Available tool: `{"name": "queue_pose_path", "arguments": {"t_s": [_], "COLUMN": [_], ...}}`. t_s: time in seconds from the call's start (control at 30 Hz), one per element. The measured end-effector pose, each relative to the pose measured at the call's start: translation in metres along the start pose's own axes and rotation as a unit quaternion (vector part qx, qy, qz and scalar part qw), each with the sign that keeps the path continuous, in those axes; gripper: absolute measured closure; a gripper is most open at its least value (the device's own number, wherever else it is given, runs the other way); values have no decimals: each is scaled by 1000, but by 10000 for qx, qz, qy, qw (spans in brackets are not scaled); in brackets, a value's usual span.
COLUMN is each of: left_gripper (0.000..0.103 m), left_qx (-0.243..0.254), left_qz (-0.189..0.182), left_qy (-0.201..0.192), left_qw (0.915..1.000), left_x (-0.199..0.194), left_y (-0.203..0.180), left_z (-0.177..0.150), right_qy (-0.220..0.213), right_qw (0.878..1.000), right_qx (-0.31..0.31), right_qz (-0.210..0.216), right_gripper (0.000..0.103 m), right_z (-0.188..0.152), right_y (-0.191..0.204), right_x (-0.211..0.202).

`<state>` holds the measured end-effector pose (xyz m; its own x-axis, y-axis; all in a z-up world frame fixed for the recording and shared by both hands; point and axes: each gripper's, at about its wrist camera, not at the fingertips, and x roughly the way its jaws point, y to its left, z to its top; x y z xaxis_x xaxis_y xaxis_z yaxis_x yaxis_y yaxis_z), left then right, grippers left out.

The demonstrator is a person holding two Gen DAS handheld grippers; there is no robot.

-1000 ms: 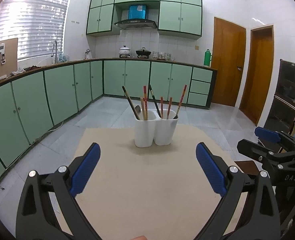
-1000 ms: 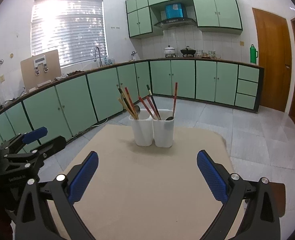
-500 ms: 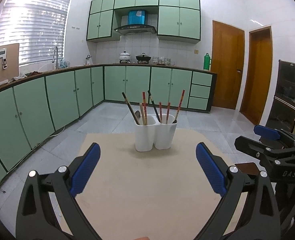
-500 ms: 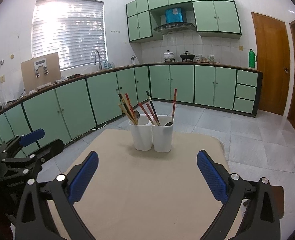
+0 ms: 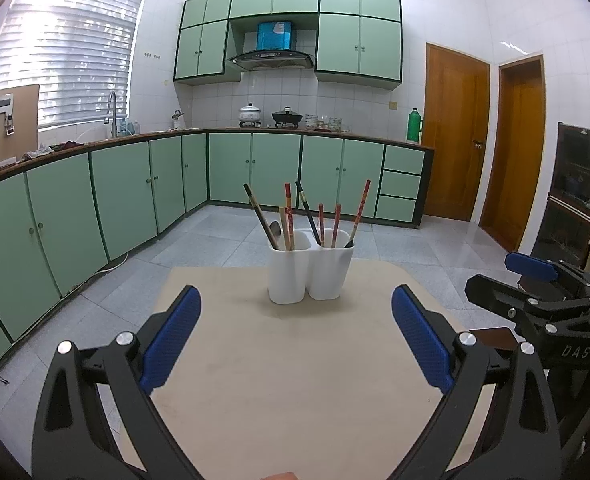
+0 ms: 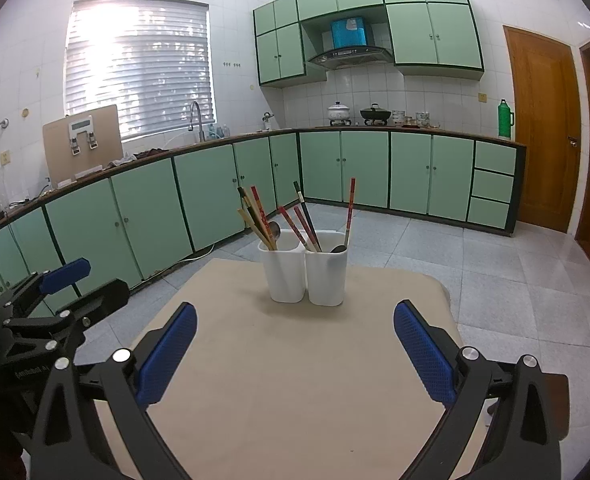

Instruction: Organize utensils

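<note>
White twin-cup holder (image 5: 310, 270) bristling with red and dark chopsticks (image 5: 360, 209), both claws spread wide, empty.

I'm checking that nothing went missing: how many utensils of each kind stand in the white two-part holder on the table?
Chopsticks: 7 (4 red, 2 dark, 1 pale wood)
Spoons: 2 (one in each compartment)
Total: 9 utensils visible in the white holder

A beige table (image 5: 295, 380) carries only a white two-compartment holder (image 5: 310, 270), standing upright near the table's far edge, roughly centred.
</note>
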<state>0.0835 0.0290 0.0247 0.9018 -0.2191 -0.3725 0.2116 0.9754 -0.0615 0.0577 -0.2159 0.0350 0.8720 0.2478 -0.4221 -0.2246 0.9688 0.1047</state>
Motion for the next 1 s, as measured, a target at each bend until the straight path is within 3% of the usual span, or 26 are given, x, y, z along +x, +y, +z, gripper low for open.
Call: {"name": "queue_pose_path", "arguments": {"t_s": [1.0], "left_gripper": [10], "left_qx": [11], "left_qz": [12], "left_qy": [-5], "left_qw": [10000], "left_x": [0], "left_y": [4], "left_z": [2], "right_qy": [-6], "right_qw": [10000], "right_qx": [-35], "right_qz": [17], "right_gripper": [6], "right_z": [0], "right_y": [1], "right_x": [4]}}
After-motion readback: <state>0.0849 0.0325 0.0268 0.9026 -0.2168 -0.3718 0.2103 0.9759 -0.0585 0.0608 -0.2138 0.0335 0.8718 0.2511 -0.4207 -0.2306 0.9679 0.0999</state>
